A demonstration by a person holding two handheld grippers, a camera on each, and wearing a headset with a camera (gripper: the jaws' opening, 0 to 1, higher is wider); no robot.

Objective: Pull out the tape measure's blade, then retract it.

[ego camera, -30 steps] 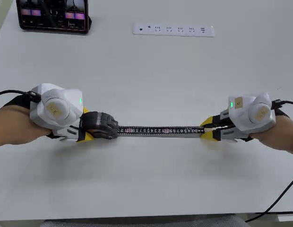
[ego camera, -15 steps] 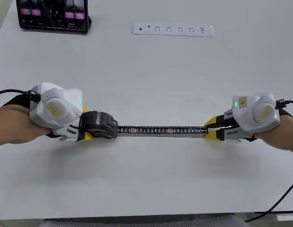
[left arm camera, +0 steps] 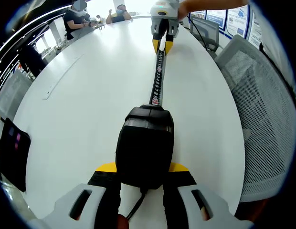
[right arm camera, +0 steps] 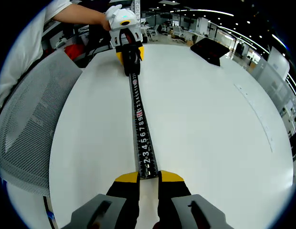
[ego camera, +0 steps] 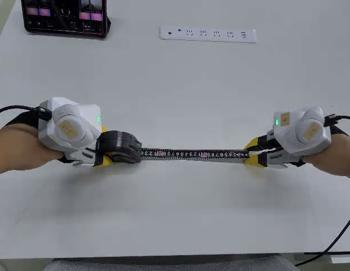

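Extension step: the left gripper (ego camera: pixel 104 156) clamps the tape measure case (ego camera: pixel 119 148) on the bench (ego camera: pixel 180 84), while the right gripper (ego camera: pixel 254 153) pinches the blade (ego camera: pixel 192 153) tip. Pull-out looks done; next, feed it back slowly.

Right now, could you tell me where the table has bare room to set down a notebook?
Bare: between power strip and blade, and from blade to the near edge of the table. Crowded: the line from left tool, gripping the tape measure, to right tool.
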